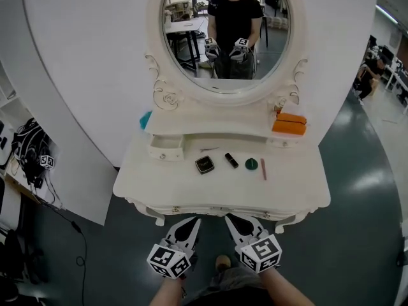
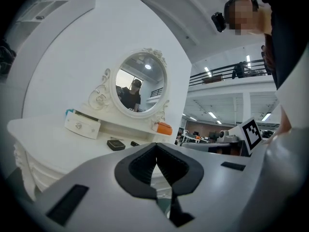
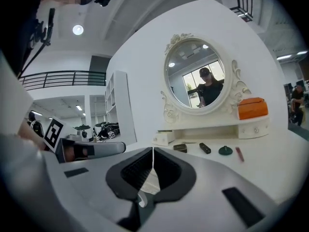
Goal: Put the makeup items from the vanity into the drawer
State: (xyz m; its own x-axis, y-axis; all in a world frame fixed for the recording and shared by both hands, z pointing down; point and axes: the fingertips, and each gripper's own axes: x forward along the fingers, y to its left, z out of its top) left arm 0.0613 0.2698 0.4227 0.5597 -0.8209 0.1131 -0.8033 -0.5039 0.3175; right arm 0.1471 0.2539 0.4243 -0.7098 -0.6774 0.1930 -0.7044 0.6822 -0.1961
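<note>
Makeup items [image 1: 231, 160] well beyond fingers [image 1: 187, 230], apparently untouched

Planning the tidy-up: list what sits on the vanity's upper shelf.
An orange box at the shelf's right end; a teal thing at its left end, partly covered, kind unclear.

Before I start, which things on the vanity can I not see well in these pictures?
- Teal item: head view, partly hidden by the upper shelf; too small in the left gripper view.
- Small drawer: its inside shows in no view.
- Green round item: too small in every view to identify.
- Thin item by the drawer: too small, head view.
</note>
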